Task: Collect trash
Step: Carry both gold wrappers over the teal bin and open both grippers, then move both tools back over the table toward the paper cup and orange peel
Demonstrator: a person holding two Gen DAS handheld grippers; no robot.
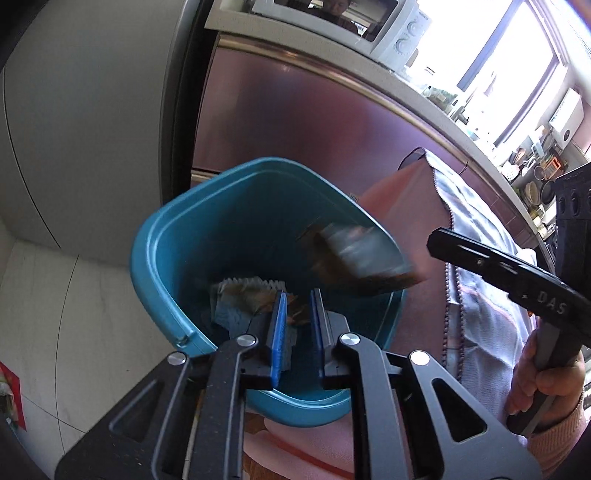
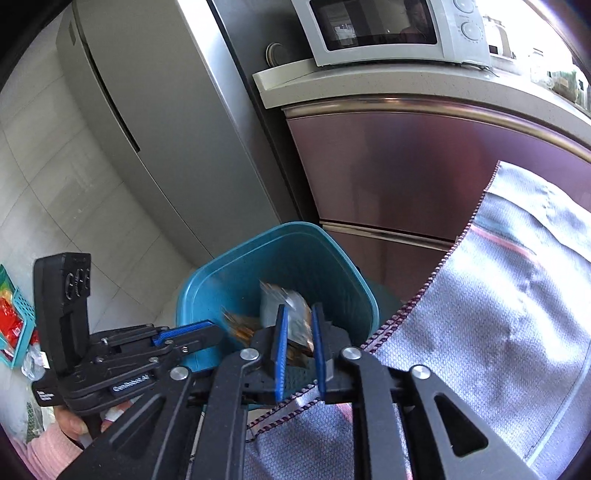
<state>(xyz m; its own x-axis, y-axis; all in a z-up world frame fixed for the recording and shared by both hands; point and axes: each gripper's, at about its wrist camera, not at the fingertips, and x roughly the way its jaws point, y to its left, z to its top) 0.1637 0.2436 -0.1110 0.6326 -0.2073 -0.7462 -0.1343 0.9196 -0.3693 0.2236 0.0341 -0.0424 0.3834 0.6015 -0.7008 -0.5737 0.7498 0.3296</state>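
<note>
A teal plastic bin (image 1: 155,258) stands below both grippers; it also shows in the right wrist view (image 2: 332,266). Crumpled wrappers and a blue cloth (image 1: 236,295) lie at its bottom. A brown and silver wrapper (image 1: 354,254) is blurred in the air over the bin's right rim. In the right wrist view that wrapper (image 2: 291,317) sits just ahead of my right gripper (image 2: 298,312), whose blue pads stand apart. My left gripper (image 1: 298,295) is open and empty above the bin.
A steel fridge (image 2: 147,122) stands to the left. A purple cabinet (image 2: 406,166) with a microwave (image 2: 388,29) on its counter is behind the bin. A grey woven cloth (image 2: 498,314) lies at the right. A basket with red packets (image 2: 14,325) sits on the floor.
</note>
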